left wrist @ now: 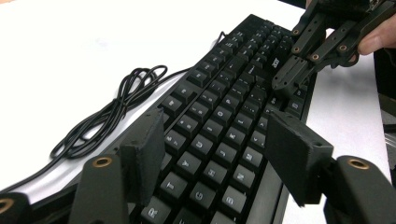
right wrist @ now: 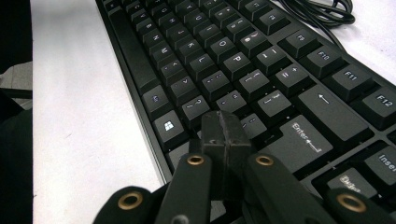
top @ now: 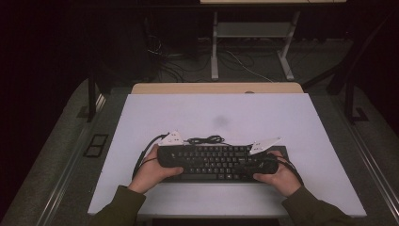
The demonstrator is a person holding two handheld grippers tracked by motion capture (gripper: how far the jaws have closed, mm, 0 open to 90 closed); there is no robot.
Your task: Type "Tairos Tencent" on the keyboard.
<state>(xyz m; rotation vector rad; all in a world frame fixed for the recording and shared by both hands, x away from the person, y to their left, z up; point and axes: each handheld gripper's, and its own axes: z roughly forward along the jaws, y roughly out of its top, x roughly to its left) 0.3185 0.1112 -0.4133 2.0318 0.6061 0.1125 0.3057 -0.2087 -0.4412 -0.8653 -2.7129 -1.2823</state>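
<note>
Keyboard (top: 216, 162) (black, white legends), coiled cable (left wrist: 105, 114) behind.

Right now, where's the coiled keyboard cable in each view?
High view: the coiled cable lies on the white table, just beyond the keyboard's far edge.
Left gripper view: left of the keys.
Right gripper view: top right corner.
Shared landmark: the keyboard's function-key row runs beside it.

left gripper (left wrist: 212, 149) jaws wide apart over the keyboard (left wrist: 219, 126) | coiled cable (left wrist: 105, 114) off to its left | other gripper (left wrist: 303, 65) up ahead, tips together on the keys
</note>
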